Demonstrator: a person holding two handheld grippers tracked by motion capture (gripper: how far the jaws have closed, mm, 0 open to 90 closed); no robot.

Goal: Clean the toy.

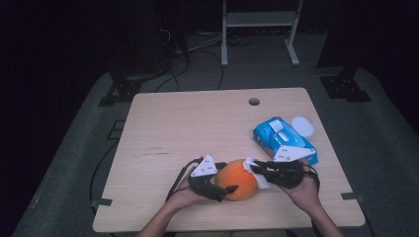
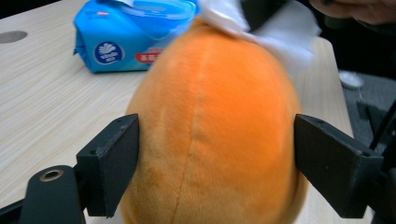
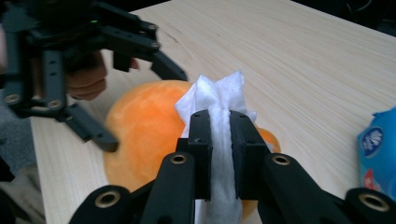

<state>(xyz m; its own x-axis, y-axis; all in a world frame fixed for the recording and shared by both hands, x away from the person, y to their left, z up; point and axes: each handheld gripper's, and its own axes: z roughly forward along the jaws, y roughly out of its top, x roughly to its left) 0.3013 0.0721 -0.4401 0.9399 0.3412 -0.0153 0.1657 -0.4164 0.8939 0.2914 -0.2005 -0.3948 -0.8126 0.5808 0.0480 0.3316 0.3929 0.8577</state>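
Left gripper view showed your left gripper (image 2: pixel 215 163) straddling the orange plush (image 2: pixel 215 130), jaws slack, steadying it while your right gripper (image 3: pixel 219 140) clenched the white wipe (image 3: pixel 217 100) against it.

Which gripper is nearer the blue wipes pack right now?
Right. The right gripper, jaws shut on a white wipe against the orange plush, sits just in front of the blue wipes pack. The left gripper straddles the plush's far side from the pack.
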